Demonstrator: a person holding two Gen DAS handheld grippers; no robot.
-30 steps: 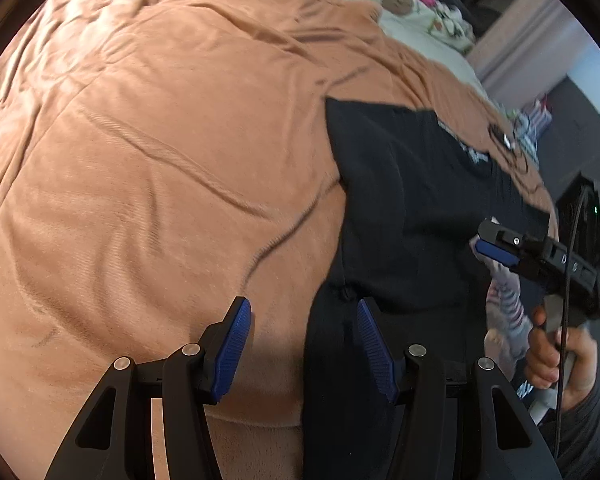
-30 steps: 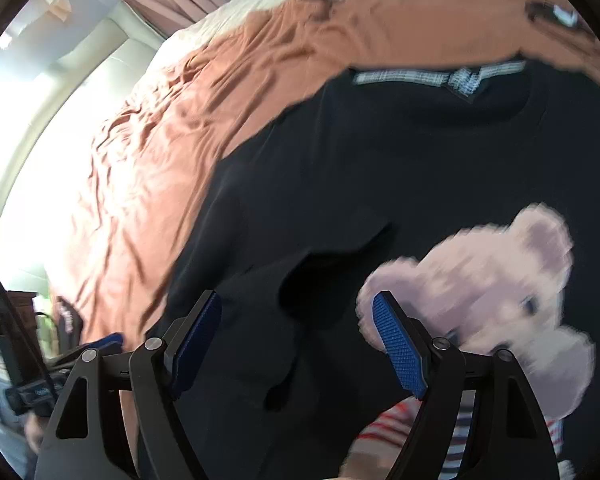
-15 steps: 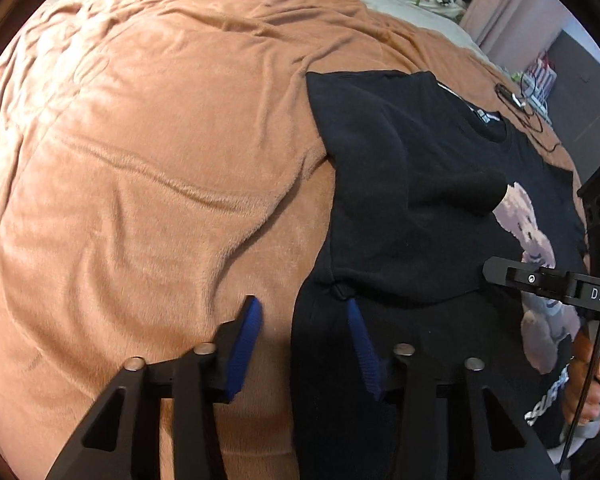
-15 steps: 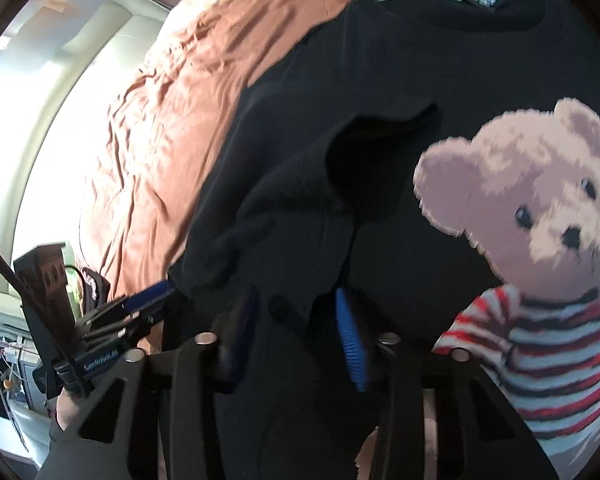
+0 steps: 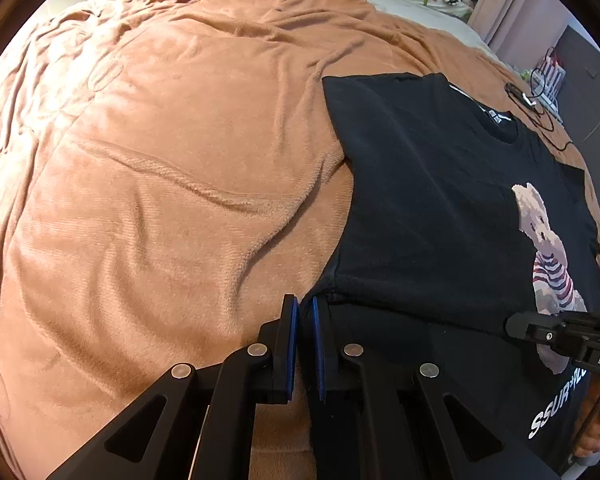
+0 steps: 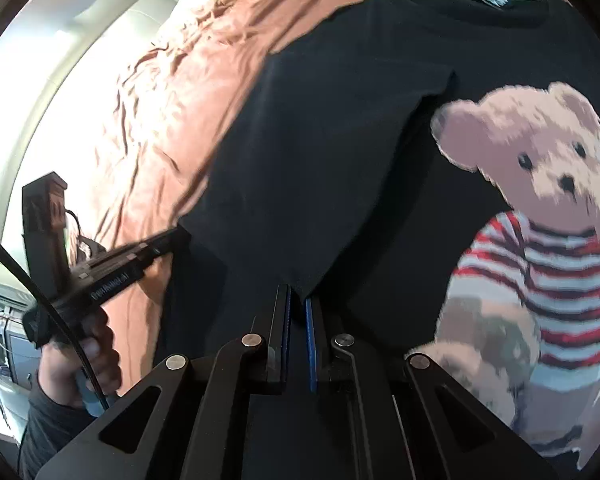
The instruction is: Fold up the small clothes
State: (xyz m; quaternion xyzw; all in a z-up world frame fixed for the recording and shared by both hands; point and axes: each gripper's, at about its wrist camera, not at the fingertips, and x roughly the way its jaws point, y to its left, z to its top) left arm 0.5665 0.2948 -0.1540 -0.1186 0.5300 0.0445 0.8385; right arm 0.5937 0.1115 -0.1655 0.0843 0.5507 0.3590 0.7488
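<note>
Both jaws just closed: left gripper [image 5: 304, 312] and right gripper [image 6: 297, 300] clamp the black t-shirt's [image 5: 440, 200] folded sleeve edge; lift evenly, keep hem taut.

White letters "SSUR" show on the black T-shirt [image 5: 440, 200], to the right of the left claw [image 5: 304, 312]. The right claw [image 5: 518, 326] says "DAS".

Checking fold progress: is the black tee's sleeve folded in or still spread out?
Folded in. The sleeve lies flat over the black tee's chest, its cuff edge beside the bear print.
</note>
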